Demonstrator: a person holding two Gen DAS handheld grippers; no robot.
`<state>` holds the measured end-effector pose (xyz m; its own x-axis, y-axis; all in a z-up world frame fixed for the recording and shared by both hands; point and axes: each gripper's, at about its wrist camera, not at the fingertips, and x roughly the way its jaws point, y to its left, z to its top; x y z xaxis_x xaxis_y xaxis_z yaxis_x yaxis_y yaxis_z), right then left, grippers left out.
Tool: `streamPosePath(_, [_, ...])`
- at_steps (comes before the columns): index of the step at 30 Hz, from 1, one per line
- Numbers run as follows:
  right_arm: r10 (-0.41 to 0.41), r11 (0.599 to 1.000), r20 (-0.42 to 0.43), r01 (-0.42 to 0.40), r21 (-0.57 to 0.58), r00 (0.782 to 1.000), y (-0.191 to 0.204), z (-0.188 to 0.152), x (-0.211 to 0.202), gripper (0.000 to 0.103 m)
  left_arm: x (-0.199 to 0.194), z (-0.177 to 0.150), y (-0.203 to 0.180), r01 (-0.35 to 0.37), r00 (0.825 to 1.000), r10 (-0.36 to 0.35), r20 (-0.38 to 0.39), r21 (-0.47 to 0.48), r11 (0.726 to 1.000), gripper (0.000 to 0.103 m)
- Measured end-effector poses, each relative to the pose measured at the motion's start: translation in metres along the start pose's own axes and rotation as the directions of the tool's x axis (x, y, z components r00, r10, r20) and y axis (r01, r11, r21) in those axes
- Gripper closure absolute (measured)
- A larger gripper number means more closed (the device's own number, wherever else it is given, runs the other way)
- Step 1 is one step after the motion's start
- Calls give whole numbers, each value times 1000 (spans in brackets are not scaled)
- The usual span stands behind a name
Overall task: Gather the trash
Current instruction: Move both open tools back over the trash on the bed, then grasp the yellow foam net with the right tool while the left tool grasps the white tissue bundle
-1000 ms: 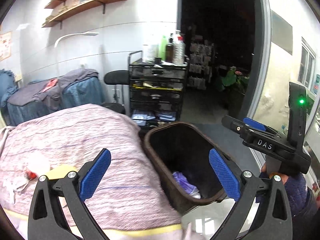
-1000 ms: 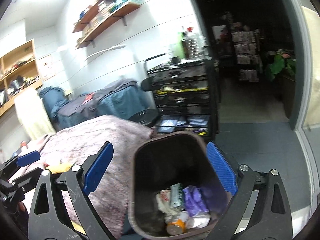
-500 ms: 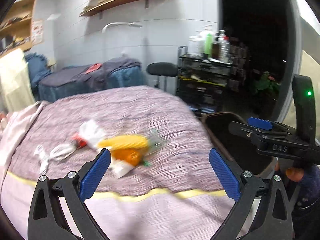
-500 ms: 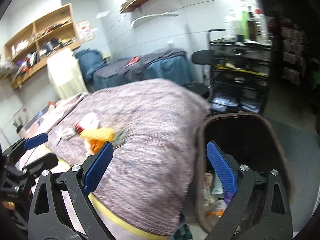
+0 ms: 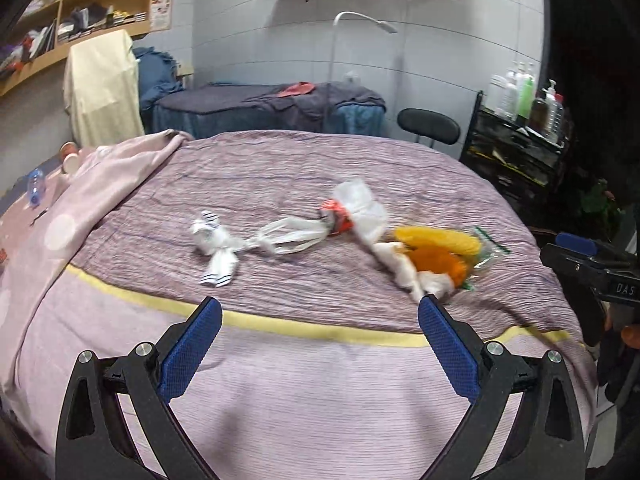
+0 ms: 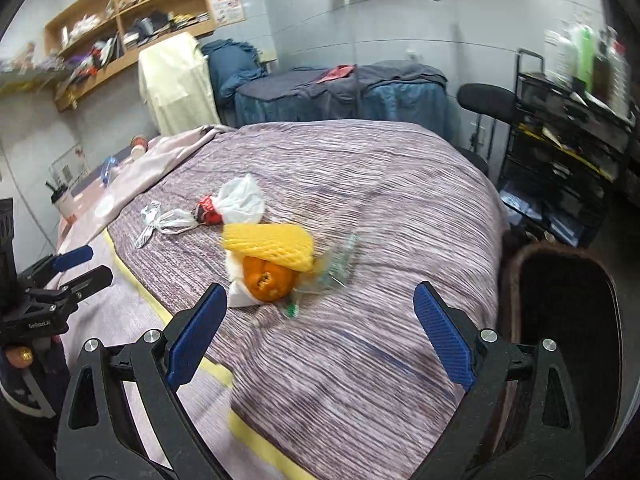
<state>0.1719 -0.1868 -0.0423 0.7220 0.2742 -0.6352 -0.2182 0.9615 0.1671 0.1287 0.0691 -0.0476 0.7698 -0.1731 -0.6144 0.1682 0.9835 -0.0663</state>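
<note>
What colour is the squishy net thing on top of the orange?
Yellow. The foam net lies over the orange; the right wrist view shows it best.

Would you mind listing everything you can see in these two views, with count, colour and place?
bed cover: one, purple striped with a yellow band, fills the middle
foam net: one, yellow, lying on top of the orange
orange: one, orange, on the cover near the right gripper
clear wrapper: one, clear with green print, right of the orange
white bag: one, white, behind the foam net
red wrapper: one, red, left of the white bag
twisted plastic: one, clear, left of the red wrapper
crumpled paper: one, white, furthest left
trash bin: one, brown, beside the bed on the right
cart: one, black, by the far wall, bottles on top
left gripper: blue pads, open
right gripper: blue pads, open
</note>
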Motion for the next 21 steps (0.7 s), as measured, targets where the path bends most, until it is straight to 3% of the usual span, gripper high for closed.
streamPosePath(5, [24,990,-69,-33,-140,997,38,18,32,10,9,0,22,-16,1000,16,-27,-22,1000,6])
streamPosePath(12, [-36,958,-168,-14,-287,985,69,32,80,16,27,12,52,-29,997,24,-73,-78,997,6])
streamPosePath(16, [-76,950,-211,7,-312,974,70,38,105,33,39,23,69,-20,996,10,-88,-118,993,6])
streamPosePath(21, [-59,959,-235,-10,-284,970,61,44,119,73,61,35,88,-29,994,11,-113,-158,987,12])
